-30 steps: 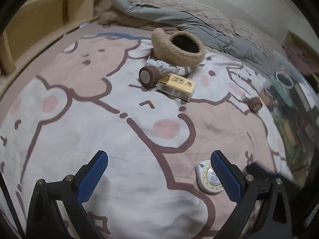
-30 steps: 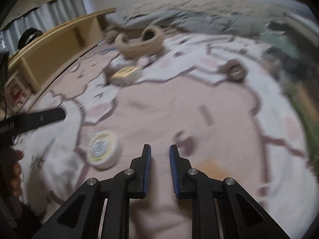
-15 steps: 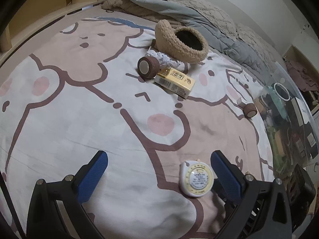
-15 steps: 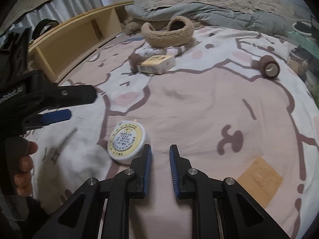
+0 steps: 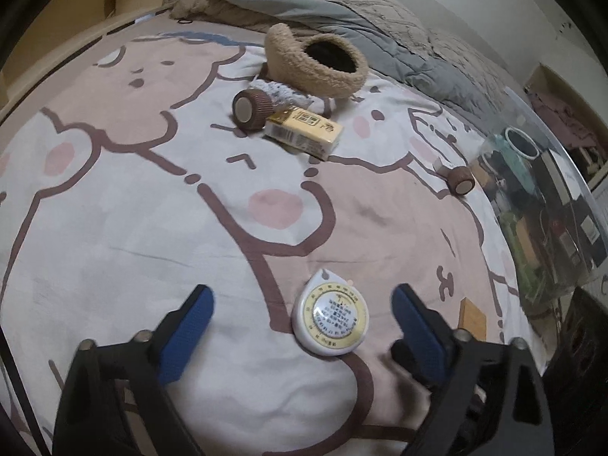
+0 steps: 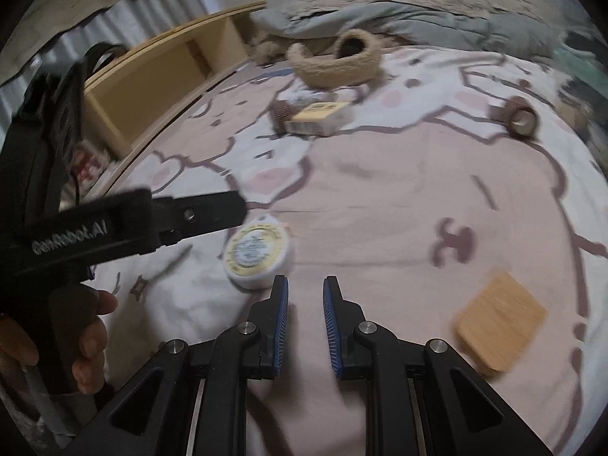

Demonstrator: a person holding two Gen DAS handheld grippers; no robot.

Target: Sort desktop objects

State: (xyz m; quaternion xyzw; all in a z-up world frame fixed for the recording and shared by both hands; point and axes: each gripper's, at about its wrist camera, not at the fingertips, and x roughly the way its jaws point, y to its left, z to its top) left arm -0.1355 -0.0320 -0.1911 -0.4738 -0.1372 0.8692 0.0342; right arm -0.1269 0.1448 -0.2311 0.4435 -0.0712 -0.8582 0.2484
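Observation:
A round white tape measure with a yellow label (image 5: 330, 317) lies on the bear-print bedsheet between the wide-open fingers of my left gripper (image 5: 302, 306); it also shows in the right wrist view (image 6: 257, 251). My right gripper (image 6: 305, 288) hovers empty just right of it, jaws narrowly apart. Further off lie a yellow box (image 5: 304, 133), a brown tape roll (image 5: 251, 109) beside it, a second brown roll (image 5: 461, 180) to the right, and a fuzzy tan basket (image 5: 317, 61). A small wooden block (image 6: 501, 315) lies near my right gripper.
A rumpled grey quilt (image 5: 342, 11) lies at the back of the bed. A wooden shelf (image 6: 152, 79) runs along the left side. A clear bin with clutter (image 5: 547, 205) stands at the right edge. The left gripper's body (image 6: 125, 224) shows in the right wrist view.
My left gripper has moved forward and right, so the tape measure now lies between its fingers. My right gripper has shifted slightly; its jaws look a little wider apart.

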